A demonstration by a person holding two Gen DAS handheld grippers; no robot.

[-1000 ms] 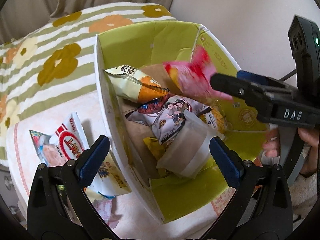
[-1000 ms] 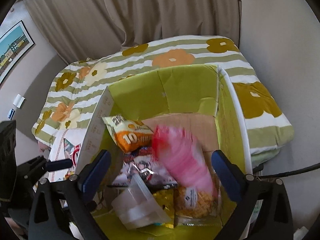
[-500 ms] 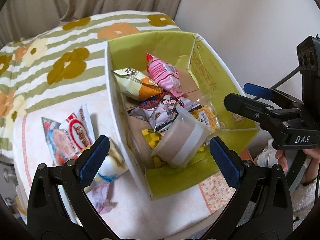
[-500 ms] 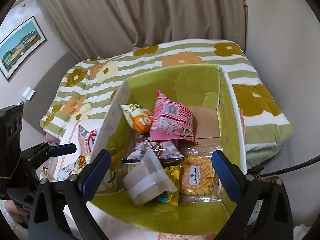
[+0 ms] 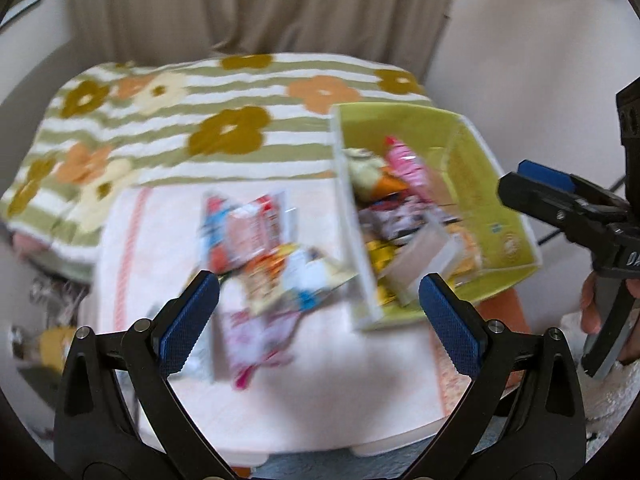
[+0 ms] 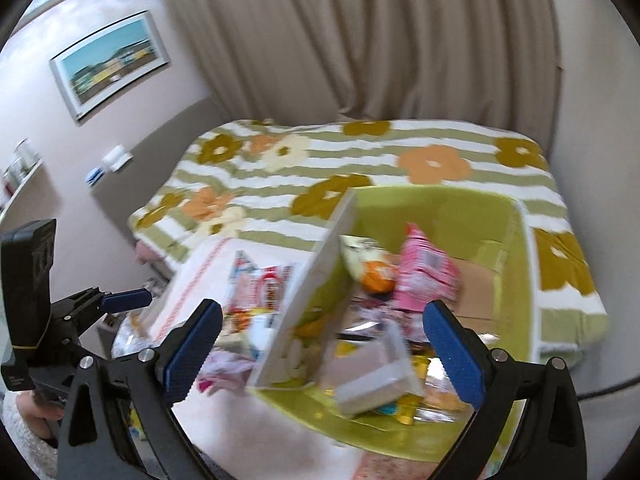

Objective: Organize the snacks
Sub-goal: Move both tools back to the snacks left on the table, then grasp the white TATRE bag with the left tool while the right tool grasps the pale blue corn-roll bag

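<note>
A lime-green cardboard box (image 5: 476,148) (image 6: 440,208) sits on a pale table and holds several snack packs, among them a pink pack (image 5: 404,168) (image 6: 424,268), an orange-and-white bag (image 6: 368,264) and a clear wrapped block (image 6: 376,380). A loose pile of packs (image 5: 264,256) (image 6: 256,300) lies on the table left of the box, with a red-and-white bag (image 5: 248,232) on top. My left gripper (image 5: 316,316) is open and empty above the pile. My right gripper (image 6: 324,344) is open and empty above the box's near wall. Both views are blurred.
The low table (image 5: 312,392) stands against a bed with a green-striped flowered blanket (image 5: 192,112) (image 6: 360,160). Beige curtains (image 6: 360,40) hang behind. A framed picture (image 6: 108,60) is on the left wall. The right gripper shows in the left wrist view (image 5: 568,200).
The pink pack left the right gripper and landed in the box. Both grippers have pulled back and up; the left one has swung left over the loose pile.
</note>
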